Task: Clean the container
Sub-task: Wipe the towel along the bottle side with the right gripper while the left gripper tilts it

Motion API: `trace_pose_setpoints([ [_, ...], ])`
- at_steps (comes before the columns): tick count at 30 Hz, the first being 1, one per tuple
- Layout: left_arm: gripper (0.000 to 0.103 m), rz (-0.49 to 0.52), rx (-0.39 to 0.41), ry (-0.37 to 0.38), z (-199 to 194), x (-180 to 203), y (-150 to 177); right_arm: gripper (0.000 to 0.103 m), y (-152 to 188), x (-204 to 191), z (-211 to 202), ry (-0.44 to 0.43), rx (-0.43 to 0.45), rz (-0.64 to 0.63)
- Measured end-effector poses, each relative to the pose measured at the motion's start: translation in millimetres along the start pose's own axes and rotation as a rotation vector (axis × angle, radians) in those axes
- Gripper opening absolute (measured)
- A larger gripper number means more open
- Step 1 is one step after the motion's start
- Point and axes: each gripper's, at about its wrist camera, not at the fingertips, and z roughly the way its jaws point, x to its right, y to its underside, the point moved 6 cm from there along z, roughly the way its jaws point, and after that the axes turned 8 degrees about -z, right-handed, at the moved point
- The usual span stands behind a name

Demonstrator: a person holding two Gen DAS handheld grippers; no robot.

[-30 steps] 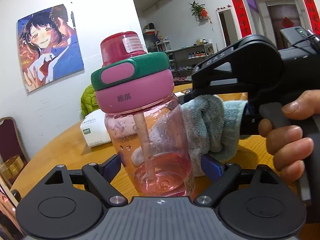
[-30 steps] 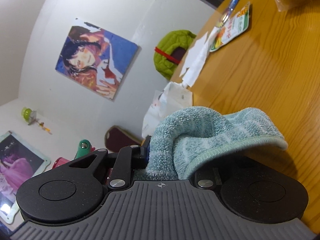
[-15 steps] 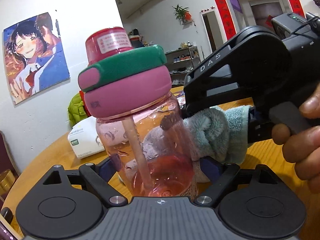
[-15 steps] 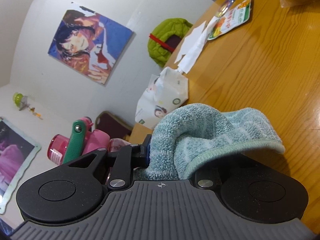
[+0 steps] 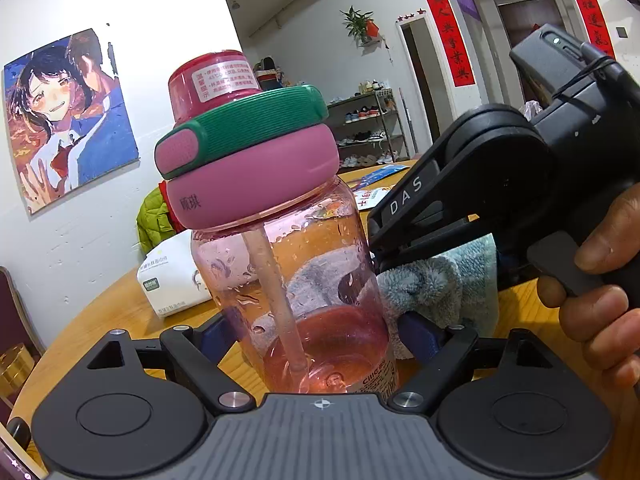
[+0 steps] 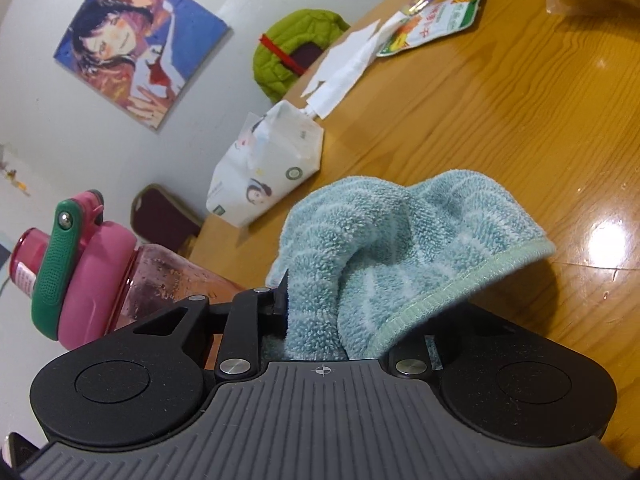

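A clear pink bottle (image 5: 288, 280) with a pink lid, green handle and inner straw stands tilted between the blue pads of my left gripper (image 5: 316, 332). Its jaws are closing and the pads touch both sides of the bottle's base. A little pink liquid sits at the bottom. My right gripper (image 6: 352, 308) is shut on a bunched light-blue towel (image 6: 400, 232). In the left wrist view that towel (image 5: 432, 292) presses against the bottle's right side, behind it. The bottle (image 6: 160, 276) lies at the lower left in the right wrist view.
A person's hand (image 5: 600, 280) holds the right gripper's handle. On the round wooden table (image 6: 520, 120) lie a white tissue pack (image 6: 272, 168), a paper sheet (image 6: 344, 68) and a snack packet (image 6: 436, 20). A green jacket (image 6: 296, 48) hangs on a chair beyond the table's edge.
The right gripper with the towel has closed in on the bottle's right side. The bottle has come into the right wrist view and leans more in the left one.
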Motion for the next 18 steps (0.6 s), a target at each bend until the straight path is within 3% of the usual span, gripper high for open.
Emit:
trace_pose_setpoints([
  [3, 0.085, -0.007, 0.001, 0.006, 0, -2, -2, 0.018, -2, 0, -5, -0.021, 0.035, 0.025],
  [6, 0.084, -0.010, 0.002, 0.006, 0, -2, -2, 0.017, -13, 7, -20, -0.114, 0.128, 0.120],
  [9, 0.078, -0.018, 0.009, -0.002, -2, -3, -3, 0.018, -22, 13, -39, -0.330, 0.233, 0.263],
  [11, 0.078, -0.028, 0.009, 0.010, -2, -3, -3, 0.018, -25, 12, -44, -0.511, 0.256, 0.353],
  [12, 0.078, -0.026, 0.011, 0.016, -3, -2, -3, 0.018, -24, 10, -42, -0.536, 0.242, 0.363],
  [14, 0.078, -0.021, 0.014, 0.023, -3, 0, -3, 0.019, -21, 6, -36, -0.561, 0.206, 0.370],
  [18, 0.078, -0.020, 0.014, 0.024, -2, 0, -4, 0.020, -6, 14, -10, -0.343, 0.086, 0.351],
])
